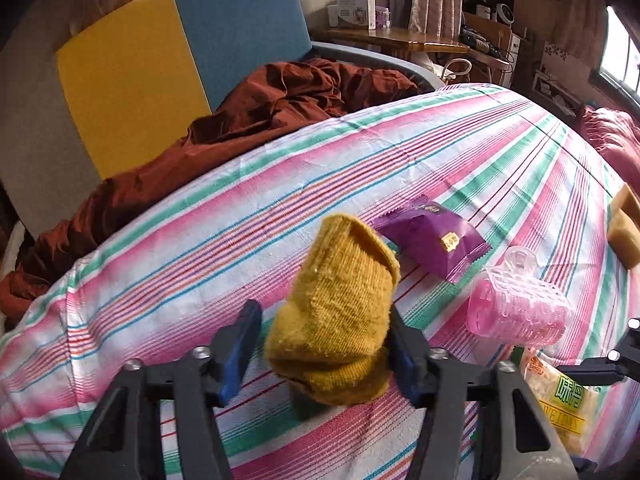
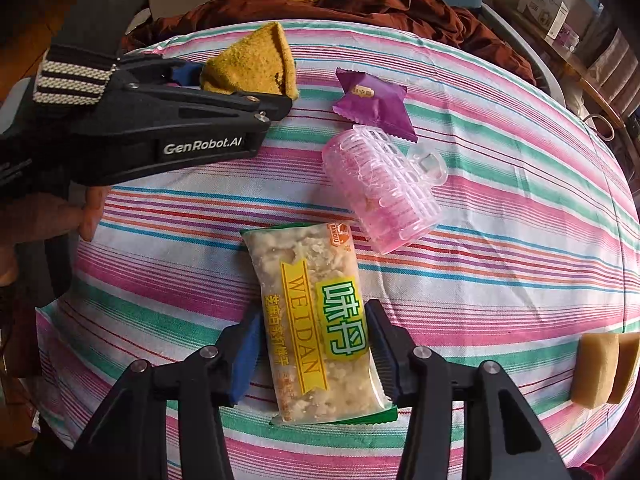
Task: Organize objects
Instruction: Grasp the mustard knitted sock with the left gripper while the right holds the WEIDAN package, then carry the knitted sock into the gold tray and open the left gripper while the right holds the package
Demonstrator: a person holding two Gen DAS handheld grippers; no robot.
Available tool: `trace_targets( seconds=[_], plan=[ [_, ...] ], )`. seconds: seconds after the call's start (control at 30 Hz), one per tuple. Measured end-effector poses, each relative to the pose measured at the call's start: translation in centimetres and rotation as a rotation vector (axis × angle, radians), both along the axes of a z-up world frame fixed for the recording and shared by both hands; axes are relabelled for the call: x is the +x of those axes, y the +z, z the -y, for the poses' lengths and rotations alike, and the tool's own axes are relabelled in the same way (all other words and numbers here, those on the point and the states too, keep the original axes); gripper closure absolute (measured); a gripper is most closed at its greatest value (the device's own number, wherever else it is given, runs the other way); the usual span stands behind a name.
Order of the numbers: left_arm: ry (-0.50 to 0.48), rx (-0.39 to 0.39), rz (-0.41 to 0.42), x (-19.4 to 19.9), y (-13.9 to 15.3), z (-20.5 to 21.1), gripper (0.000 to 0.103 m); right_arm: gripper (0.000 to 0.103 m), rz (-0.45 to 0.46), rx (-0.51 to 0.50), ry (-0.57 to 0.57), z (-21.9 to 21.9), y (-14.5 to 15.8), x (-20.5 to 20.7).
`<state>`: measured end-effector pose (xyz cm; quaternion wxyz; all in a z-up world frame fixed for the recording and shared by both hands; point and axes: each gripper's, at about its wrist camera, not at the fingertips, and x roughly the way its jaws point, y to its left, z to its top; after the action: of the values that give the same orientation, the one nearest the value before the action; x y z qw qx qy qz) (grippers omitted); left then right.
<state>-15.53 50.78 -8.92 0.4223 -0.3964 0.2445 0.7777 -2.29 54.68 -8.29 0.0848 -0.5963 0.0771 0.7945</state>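
Left wrist view: left gripper (image 1: 322,344) parted, mustard sock (image 1: 340,312) bunched between its fingers, touching the right one, gap at the left; cuff end points away up the striped bed (image 1: 160,264). Right of it: purple packet (image 1: 434,238), pink hair roller (image 1: 516,304).

Right wrist view: right gripper (image 2: 314,350) spread, snack bar packet (image 2: 316,328) lying between its fingers near the bed's near edge, long axis running away from the camera. Tan blocks (image 2: 602,368) at the right edge.
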Motion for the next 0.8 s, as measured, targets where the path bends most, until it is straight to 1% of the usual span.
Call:
trace_targets(
  seconds=[0.1,0.23,0.47,0.67,0.8],
  plan=[
    [0.032,0.035,0.017,0.4,0.0,0.9,0.065,0.052,-0.002,0.005,0.008,0.1,0.0,-0.1],
    [0.079,0.053,0.015,1.4,0.1,3.2,0.066,0.052,-0.004,0.007,0.012,0.2,0.0,0.0],
    [0.192,0.048,0.012,4.2,0.3,8.0,0.066,0.052,-0.004,0.008,0.013,0.2,0.0,0.0],
    [0.228,0.026,-0.011,7.1,0.3,10.1,0.066,0.052,-0.006,0.008,0.014,0.2,0.0,-0.1],
    [0.234,0.027,-0.017,8.8,0.3,11.2,0.066,0.052,-0.010,0.011,0.019,0.5,0.0,-0.2]
  ],
)
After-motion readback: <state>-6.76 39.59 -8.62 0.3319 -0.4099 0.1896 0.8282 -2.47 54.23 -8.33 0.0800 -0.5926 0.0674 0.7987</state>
